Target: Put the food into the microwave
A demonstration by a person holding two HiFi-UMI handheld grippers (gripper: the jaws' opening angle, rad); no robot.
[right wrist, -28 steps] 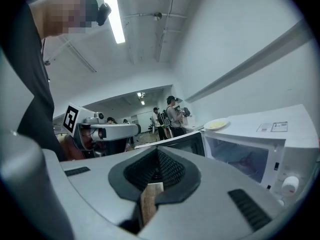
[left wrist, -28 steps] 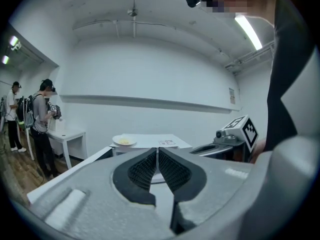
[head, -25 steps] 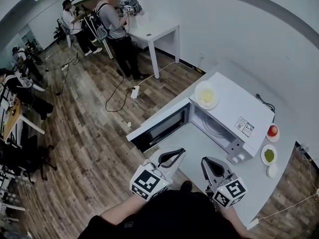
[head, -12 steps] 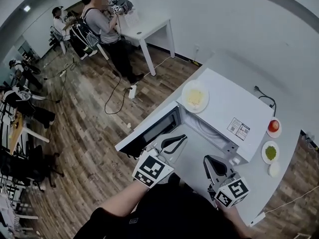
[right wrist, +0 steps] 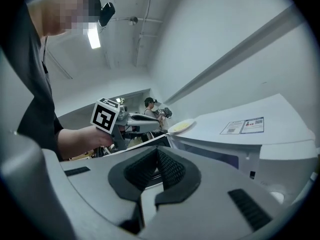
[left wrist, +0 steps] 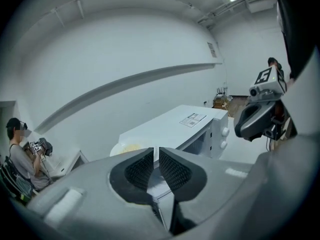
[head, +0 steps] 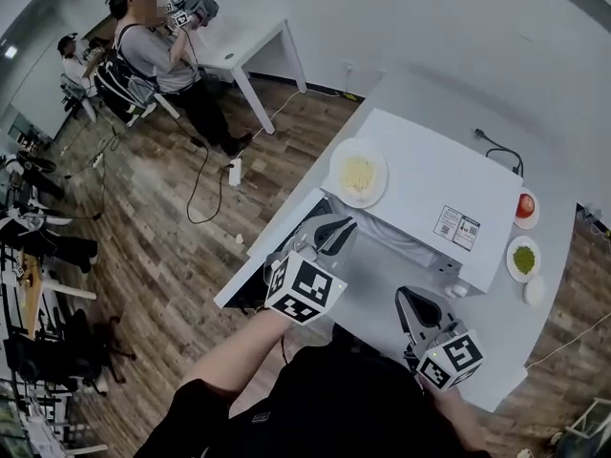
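Observation:
A white microwave (head: pixel 430 198) stands on the counter with its door (head: pixel 263 256) swung open to the left. On its top lies a white plate of yellow food (head: pixel 358 173), also seen as a plate (left wrist: pixel 127 148) in the left gripper view and a plate (right wrist: pixel 181 126) in the right gripper view. My left gripper (head: pixel 331 232) hangs over the open door near the cavity's front; its jaws (left wrist: pixel 156 151) are shut with nothing between them. My right gripper (head: pixel 412 305) stays lower, over the counter in front of the microwave, shut and empty (right wrist: pixel 156 151).
Right of the microwave are a small plate with a red fruit (head: pixel 524 205), a plate of green food (head: pixel 523 259) and a small white dish (head: pixel 533 289). A person (head: pixel 153 51) works at a white table (head: pixel 250 41) far left. A cable (head: pixel 205 175) crosses the wood floor.
My left gripper has moved forward and rolled, from in front of the cavity to over the open door. The right gripper has shifted a little. The head view has swung.

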